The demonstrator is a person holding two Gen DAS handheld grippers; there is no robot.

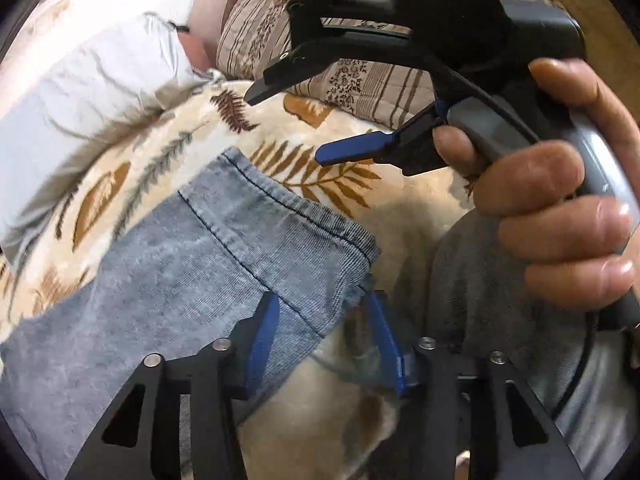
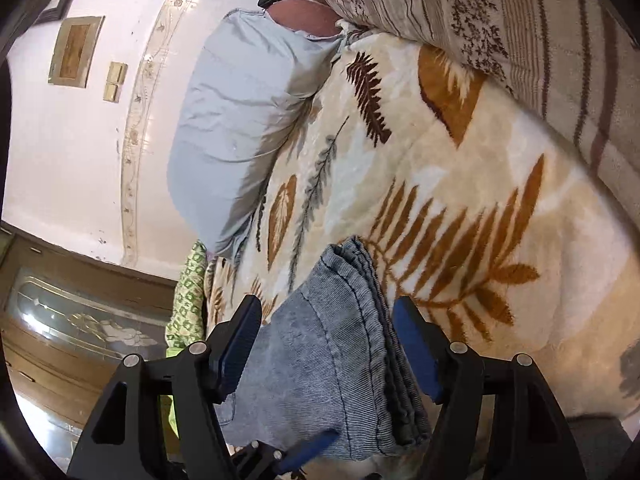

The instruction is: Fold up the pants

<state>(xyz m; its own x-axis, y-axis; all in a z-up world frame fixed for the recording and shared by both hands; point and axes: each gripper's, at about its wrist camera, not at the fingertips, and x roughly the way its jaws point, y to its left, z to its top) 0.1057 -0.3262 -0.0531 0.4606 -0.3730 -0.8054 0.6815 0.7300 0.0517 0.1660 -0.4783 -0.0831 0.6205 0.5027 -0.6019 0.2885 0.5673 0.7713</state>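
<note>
Light blue denim pants (image 1: pixel 168 280) lie on a cream leaf-print blanket (image 1: pixel 280 128), their hemmed leg end toward the right. My left gripper (image 1: pixel 324 320) is open, its blue pads (image 1: pixel 262 340) straddling the hem corner. My right gripper (image 1: pixel 286 120), held in a hand, hovers open above the blanket beyond the hem. In the right wrist view the stacked hems of the pants (image 2: pixel 340 352) sit between the right gripper's open fingers (image 2: pixel 326 340). The left gripper's blue pad tip (image 2: pixel 308 450) shows at the bottom.
A pale blue pillow (image 2: pixel 240 120) lies at the blanket's far left. A striped floral cushion (image 2: pixel 520 32) rests along the far side. White wall (image 2: pixel 80 160) and a dark wooden cabinet (image 2: pixel 80 320) stand beyond the bed. The person's grey-clad knee (image 1: pixel 472 288) is at the right.
</note>
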